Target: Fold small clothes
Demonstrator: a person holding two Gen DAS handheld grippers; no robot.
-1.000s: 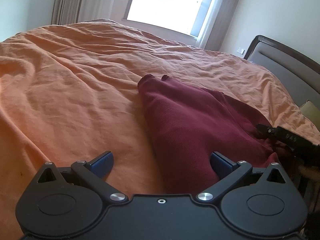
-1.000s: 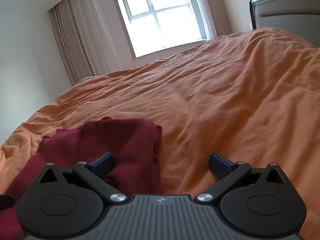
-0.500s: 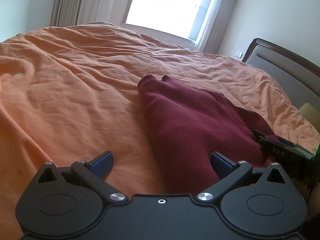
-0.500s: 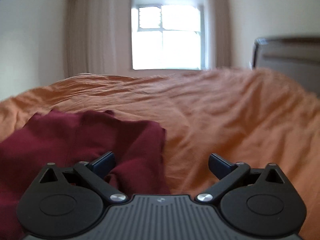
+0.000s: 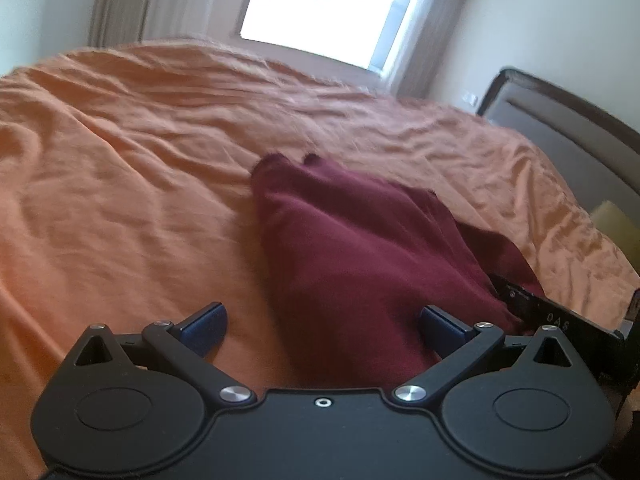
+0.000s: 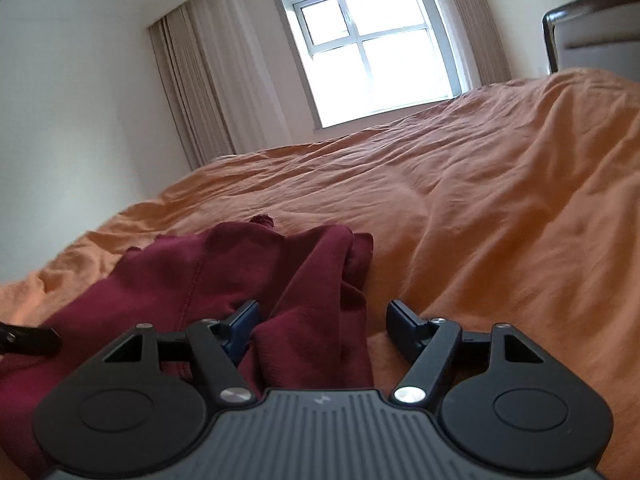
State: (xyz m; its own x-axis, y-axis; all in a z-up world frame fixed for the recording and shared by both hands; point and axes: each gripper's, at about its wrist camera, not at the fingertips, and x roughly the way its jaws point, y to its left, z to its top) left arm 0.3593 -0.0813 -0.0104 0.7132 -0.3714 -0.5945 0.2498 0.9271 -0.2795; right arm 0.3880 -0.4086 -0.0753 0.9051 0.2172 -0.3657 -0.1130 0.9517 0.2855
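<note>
both the left gripper (image 5: 322, 324) and right gripper (image 6: 322, 326) straddle the near edge of the maroon garment (image 5: 360, 248) on the orange bed (image 5: 120, 200), fingers spread wide and gripping nothing, seemingly poised to pinch it for a fold.

The right gripper (image 6: 322, 322), fingers apart, straddles a maroon garment (image 6: 240, 276) on an orange bedspread (image 6: 480, 200).

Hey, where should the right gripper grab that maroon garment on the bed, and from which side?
Probably the bunched fold of the maroon garment already lying between the open right gripper fingers. Come in low and straight ahead along the orange bedspread: that ridge stands up off the bed, so the fingers can close across it without snagging the cover.
</note>
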